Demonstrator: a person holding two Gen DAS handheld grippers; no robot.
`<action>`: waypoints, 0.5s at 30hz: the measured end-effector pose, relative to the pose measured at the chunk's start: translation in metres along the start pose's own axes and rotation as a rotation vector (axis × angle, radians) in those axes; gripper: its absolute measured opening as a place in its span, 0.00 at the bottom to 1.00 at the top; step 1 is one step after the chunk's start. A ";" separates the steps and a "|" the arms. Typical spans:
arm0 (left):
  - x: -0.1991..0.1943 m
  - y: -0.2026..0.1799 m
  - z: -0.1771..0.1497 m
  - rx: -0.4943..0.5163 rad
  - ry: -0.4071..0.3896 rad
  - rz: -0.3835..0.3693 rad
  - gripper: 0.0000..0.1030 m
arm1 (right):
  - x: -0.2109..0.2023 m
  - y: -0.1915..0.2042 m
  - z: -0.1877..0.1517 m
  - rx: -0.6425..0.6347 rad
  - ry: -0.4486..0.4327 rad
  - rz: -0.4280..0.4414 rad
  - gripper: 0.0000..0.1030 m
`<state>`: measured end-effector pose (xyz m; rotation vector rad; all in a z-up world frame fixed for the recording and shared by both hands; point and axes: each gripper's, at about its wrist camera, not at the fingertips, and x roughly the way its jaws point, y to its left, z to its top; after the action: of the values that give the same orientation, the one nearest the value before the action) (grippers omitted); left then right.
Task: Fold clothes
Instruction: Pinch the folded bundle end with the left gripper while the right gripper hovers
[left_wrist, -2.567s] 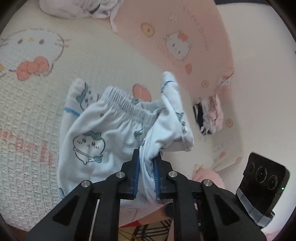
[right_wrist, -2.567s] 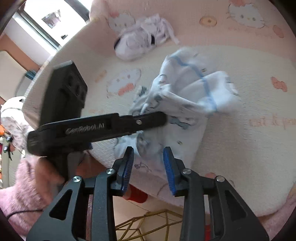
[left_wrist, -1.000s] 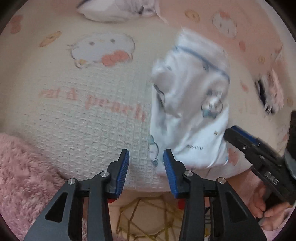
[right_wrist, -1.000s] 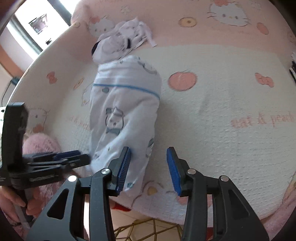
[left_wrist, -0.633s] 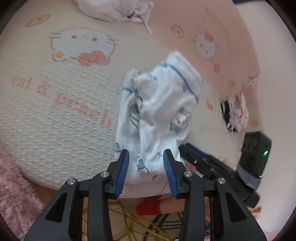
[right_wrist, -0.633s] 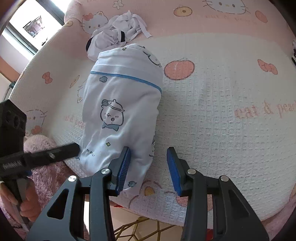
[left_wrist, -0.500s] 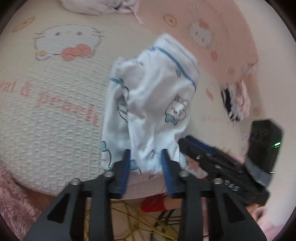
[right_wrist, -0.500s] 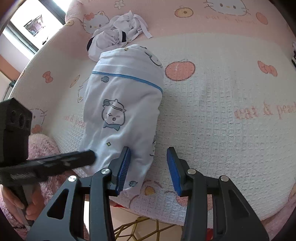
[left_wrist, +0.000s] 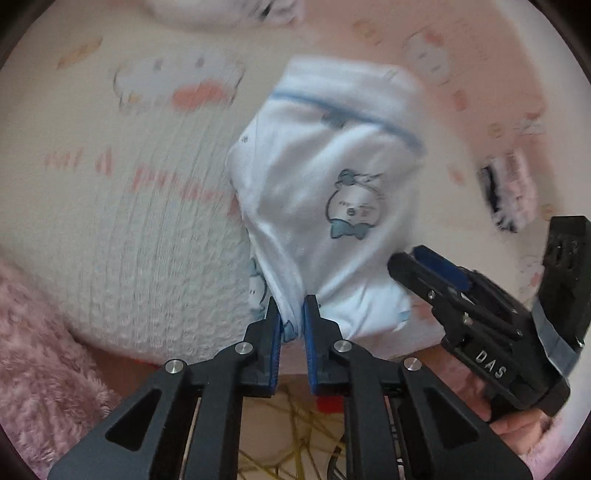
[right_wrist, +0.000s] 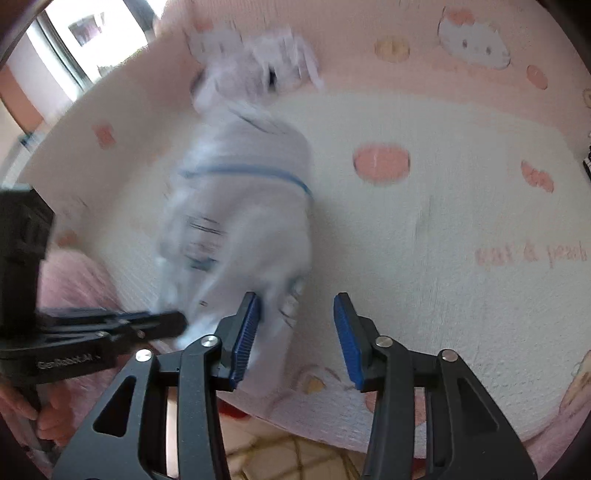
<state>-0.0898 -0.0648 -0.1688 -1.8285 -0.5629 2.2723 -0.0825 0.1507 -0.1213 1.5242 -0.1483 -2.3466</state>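
Pink blanket (right_wrist: 461, 221); L gripper (left_wrist: 291, 314) pinching shorts (left_wrist: 332, 184) hem, R gripper (right_wrist: 295, 325) spread, prob. "DAS".

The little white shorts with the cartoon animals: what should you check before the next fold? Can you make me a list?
1. Left gripper has hold of the white shorts: ok, its jaws have just closed on the near hem.
2. Right gripper has hold too: not ok, jaws have just been opening and press nothing; the hem lies by the left pad.
3. Shorts lie flat on the bed cover: not ok, cloth bunches where it is pinched.
4. Blue stripe straight at the far end: cannot tell, the picture is blurred.
5. Other clothes pile clear of the shorts: cannot tell, blur hides the gap.
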 end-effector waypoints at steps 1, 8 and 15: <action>0.001 0.003 0.001 -0.016 0.005 -0.005 0.17 | 0.005 -0.001 -0.002 -0.001 0.010 -0.007 0.45; -0.039 -0.021 0.004 0.124 -0.221 0.032 0.20 | -0.011 -0.006 -0.003 0.011 -0.069 0.002 0.45; 0.006 -0.042 0.001 0.292 -0.119 0.190 0.20 | 0.003 -0.002 -0.015 -0.031 -0.004 -0.039 0.45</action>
<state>-0.0961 -0.0244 -0.1580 -1.6755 -0.0661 2.4414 -0.0701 0.1529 -0.1308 1.5216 -0.0839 -2.3704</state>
